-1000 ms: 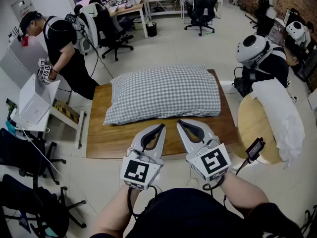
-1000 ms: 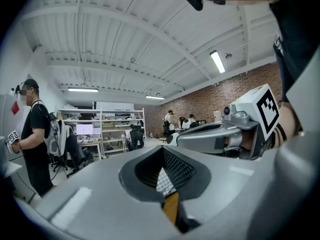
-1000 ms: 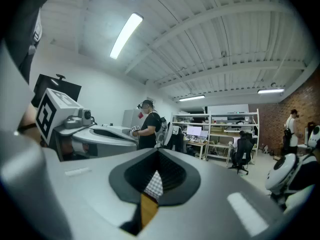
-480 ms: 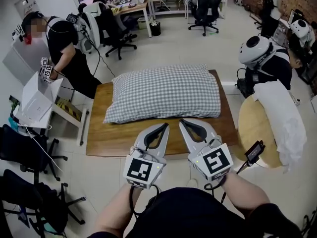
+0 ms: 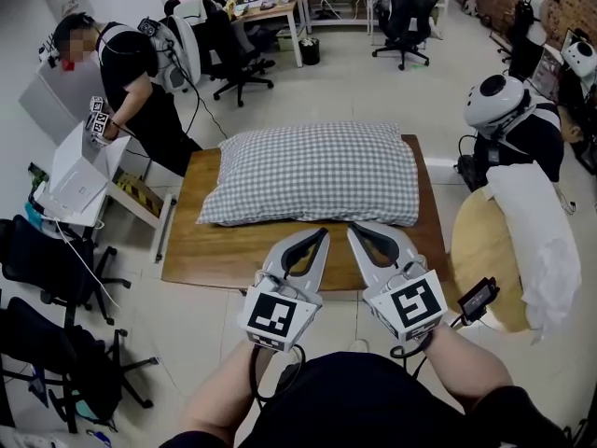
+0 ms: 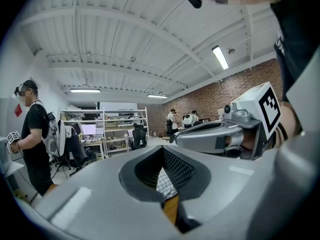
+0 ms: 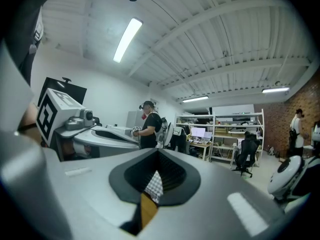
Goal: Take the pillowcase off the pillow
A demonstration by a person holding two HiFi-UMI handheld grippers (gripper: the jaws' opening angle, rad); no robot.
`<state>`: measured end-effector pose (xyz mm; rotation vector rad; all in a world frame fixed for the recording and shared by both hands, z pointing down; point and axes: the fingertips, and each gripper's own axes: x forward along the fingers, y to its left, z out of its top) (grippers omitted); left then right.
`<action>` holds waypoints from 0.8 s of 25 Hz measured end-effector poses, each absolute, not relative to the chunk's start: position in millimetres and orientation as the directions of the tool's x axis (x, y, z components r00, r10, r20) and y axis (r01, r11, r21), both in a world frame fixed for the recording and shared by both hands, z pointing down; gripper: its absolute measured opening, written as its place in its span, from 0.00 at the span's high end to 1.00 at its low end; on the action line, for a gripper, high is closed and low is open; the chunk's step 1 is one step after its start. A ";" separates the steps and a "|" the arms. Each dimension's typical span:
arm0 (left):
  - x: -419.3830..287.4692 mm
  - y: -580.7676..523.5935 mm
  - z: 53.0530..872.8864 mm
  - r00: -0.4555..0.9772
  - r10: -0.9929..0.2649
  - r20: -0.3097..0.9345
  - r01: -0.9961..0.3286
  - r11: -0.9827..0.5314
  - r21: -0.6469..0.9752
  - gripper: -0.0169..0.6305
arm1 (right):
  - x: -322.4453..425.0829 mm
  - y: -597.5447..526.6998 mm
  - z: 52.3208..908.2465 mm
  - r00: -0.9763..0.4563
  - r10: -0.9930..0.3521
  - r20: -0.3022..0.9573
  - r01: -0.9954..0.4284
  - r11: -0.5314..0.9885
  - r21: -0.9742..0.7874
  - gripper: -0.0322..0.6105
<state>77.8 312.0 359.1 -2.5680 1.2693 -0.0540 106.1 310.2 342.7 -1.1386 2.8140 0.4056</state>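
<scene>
A pillow in a grey-and-white checked pillowcase (image 5: 317,171) lies flat on a low wooden table (image 5: 201,250). My two grippers are side by side over the table's near edge, just short of the pillow's front edge and apart from it. The left gripper (image 5: 323,233) is shut with nothing held. The right gripper (image 5: 353,231) is shut and empty too. In the left gripper view a sliver of the checked pillowcase (image 6: 165,183) and table wood shows through the gap behind the closed jaws. The right gripper view shows the same checked cloth (image 7: 155,185).
A person (image 5: 126,73) stands at the far left by a white side table (image 5: 70,180). At the right stands a round wooden table (image 5: 480,250) bearing a white pillow (image 5: 532,227), with a helmeted person (image 5: 513,119) behind it. Black office chairs (image 5: 47,269) stand at the left.
Both grippers have moved forward together towards the pillow's near edge, still shut. The pillow has not moved.
</scene>
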 end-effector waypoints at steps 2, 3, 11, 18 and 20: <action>92.4 310.5 365.6 0.604 -0.793 -0.085 -0.781 -0.566 -0.265 0.97 | 119.8 308.8 348.7 -0.728 -0.663 -0.174 -0.685 0.696 0.216 0.95; 99.5 308.3 367.6 0.603 -0.791 -0.104 -0.780 -0.557 -0.287 0.97 | 126.6 307.8 351.9 -0.732 -0.658 -0.176 -0.681 0.700 0.217 0.95; 111.7 295.7 375.8 0.552 -0.824 -0.124 -0.815 -0.503 -0.288 0.97 | 141.5 300.2 358.5 -0.765 -0.619 -0.176 -0.644 0.733 0.222 0.95; 110.9 276.4 376.3 0.513 -0.849 -0.127 -0.841 -0.466 -0.276 0.97 | 146.6 284.2 359.3 -0.779 -0.602 -0.175 -0.627 0.749 0.215 0.95; 103.0 273.9 375.2 0.505 -0.853 -0.132 -0.845 -0.458 -0.276 0.97 | 138.5 281.6 360.4 -0.783 -0.598 -0.174 -0.622 0.752 0.216 0.95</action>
